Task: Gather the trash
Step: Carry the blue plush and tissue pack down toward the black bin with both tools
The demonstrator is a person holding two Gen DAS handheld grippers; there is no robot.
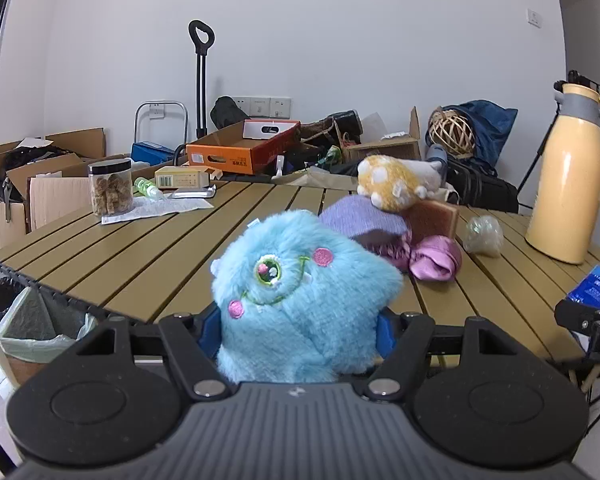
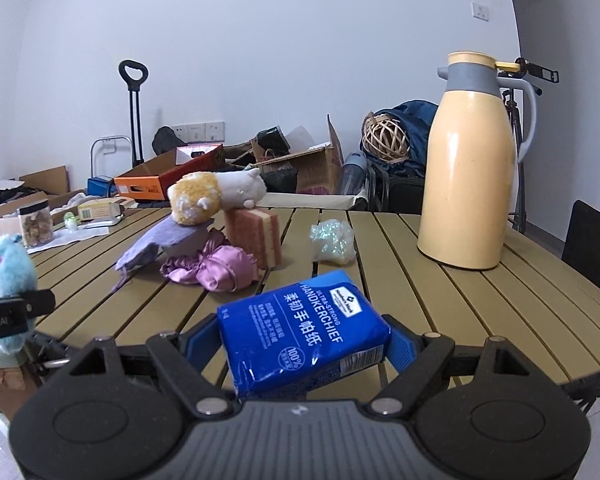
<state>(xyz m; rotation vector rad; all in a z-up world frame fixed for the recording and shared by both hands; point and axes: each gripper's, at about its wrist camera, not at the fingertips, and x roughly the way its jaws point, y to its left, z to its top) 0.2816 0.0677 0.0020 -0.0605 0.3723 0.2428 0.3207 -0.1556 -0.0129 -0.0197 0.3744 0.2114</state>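
Blue plush toy (image 1: pixel 300 292) in left jaws, tissue pack (image 2: pixel 300 332) in right.

Near half of slatted table (image 2: pixel 440 300) bare ahead of both grippers; wide open lane on left side up to jar (image 1: pixel 111 188) and papers (image 1: pixel 156 208). Centre blocked by pile: purple cloth (image 2: pixel 160 244), pink fabric (image 2: pixel 216 268), sponge (image 2: pixel 256 236), yellow plush (image 2: pixel 208 196) on top. Crumpled wrap (image 2: pixel 334 240) just right of pile. Jug (image 2: pixel 468 168) stands far right; clear gap between wrap and jug.
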